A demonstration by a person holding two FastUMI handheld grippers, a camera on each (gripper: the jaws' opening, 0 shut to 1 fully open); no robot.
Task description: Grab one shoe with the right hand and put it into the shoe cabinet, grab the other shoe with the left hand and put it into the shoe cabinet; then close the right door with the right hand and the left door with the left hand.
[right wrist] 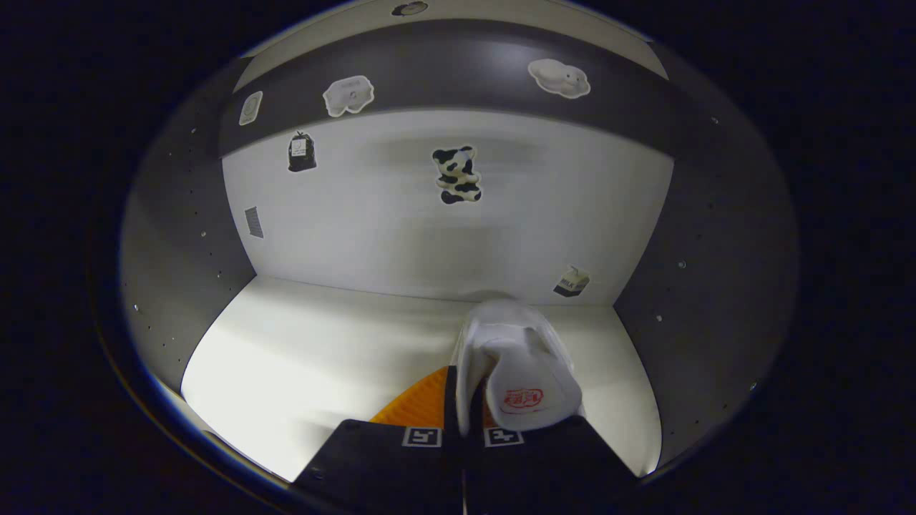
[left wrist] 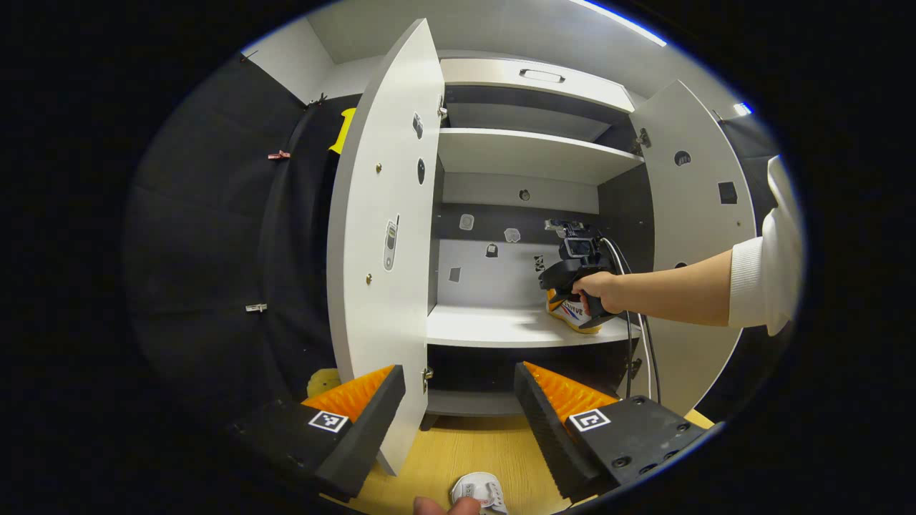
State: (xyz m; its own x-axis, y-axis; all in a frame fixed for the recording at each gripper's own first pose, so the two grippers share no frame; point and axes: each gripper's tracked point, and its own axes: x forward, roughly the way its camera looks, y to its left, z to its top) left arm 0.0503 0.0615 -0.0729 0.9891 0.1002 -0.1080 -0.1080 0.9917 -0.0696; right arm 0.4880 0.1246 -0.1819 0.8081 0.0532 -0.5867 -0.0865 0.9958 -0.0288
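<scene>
The shoe cabinet (left wrist: 529,154) stands with both doors swung wide: left door (left wrist: 386,236), right door (left wrist: 698,214). A person's hand holds my right gripper (left wrist: 570,287) inside the middle compartment, over a white shoe with coloured trim (left wrist: 569,315) at the right end of the shelf (left wrist: 494,325). In the right gripper view, my right gripper (right wrist: 465,423) is shut on the side edge of that white shoe (right wrist: 519,361), toe toward the back wall. My left gripper (left wrist: 461,408) hangs open in front of the cabinet. The other white shoe (left wrist: 481,492) lies on the floor below it.
The wooden floor (left wrist: 458,450) runs up to the cabinet's base. The left door's edge stands close beside my left gripper's left finger (left wrist: 358,408). Stickers dot the compartment's back wall (right wrist: 401,222). The left part of the shelf (right wrist: 315,343) is bare. Cables (left wrist: 640,343) trail from the right gripper.
</scene>
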